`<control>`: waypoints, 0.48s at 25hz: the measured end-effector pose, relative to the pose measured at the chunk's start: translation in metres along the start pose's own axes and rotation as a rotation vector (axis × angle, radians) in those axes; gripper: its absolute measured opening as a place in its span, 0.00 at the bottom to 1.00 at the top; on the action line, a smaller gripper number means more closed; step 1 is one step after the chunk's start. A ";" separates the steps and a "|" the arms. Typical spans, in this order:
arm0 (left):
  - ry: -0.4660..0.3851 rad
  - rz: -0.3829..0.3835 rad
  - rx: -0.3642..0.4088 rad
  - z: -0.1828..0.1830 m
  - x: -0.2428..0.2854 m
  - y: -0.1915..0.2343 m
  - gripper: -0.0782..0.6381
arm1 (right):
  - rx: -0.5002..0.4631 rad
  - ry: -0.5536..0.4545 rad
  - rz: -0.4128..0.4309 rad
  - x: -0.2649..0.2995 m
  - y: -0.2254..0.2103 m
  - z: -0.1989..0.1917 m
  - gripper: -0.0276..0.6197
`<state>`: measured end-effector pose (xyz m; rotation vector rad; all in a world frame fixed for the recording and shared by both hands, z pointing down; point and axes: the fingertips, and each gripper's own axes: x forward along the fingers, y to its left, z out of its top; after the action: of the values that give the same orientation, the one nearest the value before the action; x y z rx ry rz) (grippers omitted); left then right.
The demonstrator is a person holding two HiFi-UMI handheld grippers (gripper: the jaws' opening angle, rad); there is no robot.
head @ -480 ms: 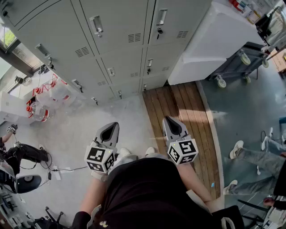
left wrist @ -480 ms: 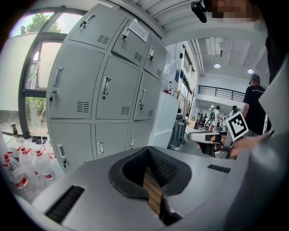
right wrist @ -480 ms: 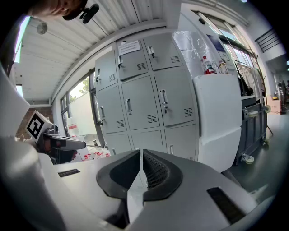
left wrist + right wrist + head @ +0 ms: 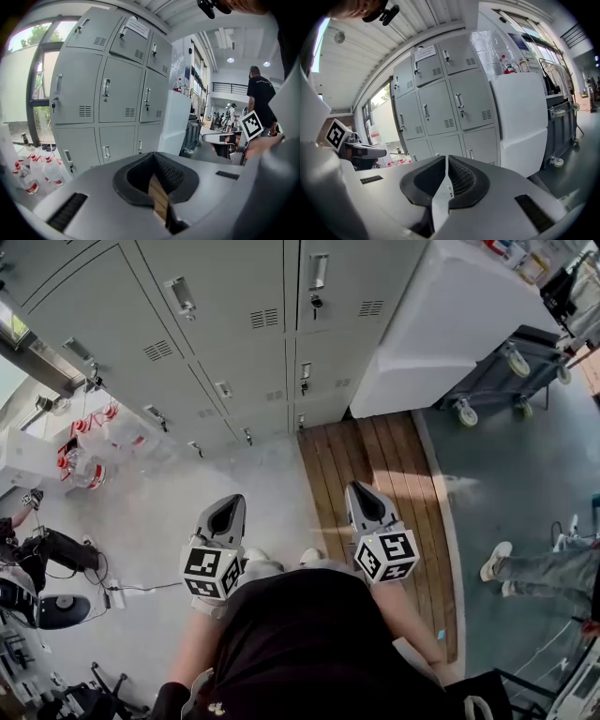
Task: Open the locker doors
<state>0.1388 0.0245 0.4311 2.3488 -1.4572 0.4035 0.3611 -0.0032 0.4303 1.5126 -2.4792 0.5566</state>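
Before the lockers point(image 4: 234, 324), left hand-held gripper point(image 4: 231, 505) and right hand-held gripper point(image 4: 361, 492) hang closed.

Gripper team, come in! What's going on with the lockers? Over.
Left gripper shut, empty; right gripper same. Locker doors all closed, untouched. Bottles off left, not blocking.

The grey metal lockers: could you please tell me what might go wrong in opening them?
1. Both the left hand-held gripper and right hand-held gripper are shut; they may bump the small metal door handles rather than hook them.
2. The clear plastic bottles on the floor could get kicked.
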 end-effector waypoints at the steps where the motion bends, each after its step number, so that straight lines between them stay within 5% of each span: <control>1: 0.005 0.016 0.002 -0.002 0.001 -0.001 0.13 | 0.008 0.001 0.006 0.000 -0.005 -0.002 0.11; 12: 0.035 0.134 -0.051 -0.020 -0.003 0.044 0.13 | 0.001 0.044 0.103 0.049 0.014 -0.008 0.11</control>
<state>0.0967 0.0170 0.4542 2.2004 -1.5949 0.4346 0.3260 -0.0344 0.4511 1.3636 -2.5342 0.6021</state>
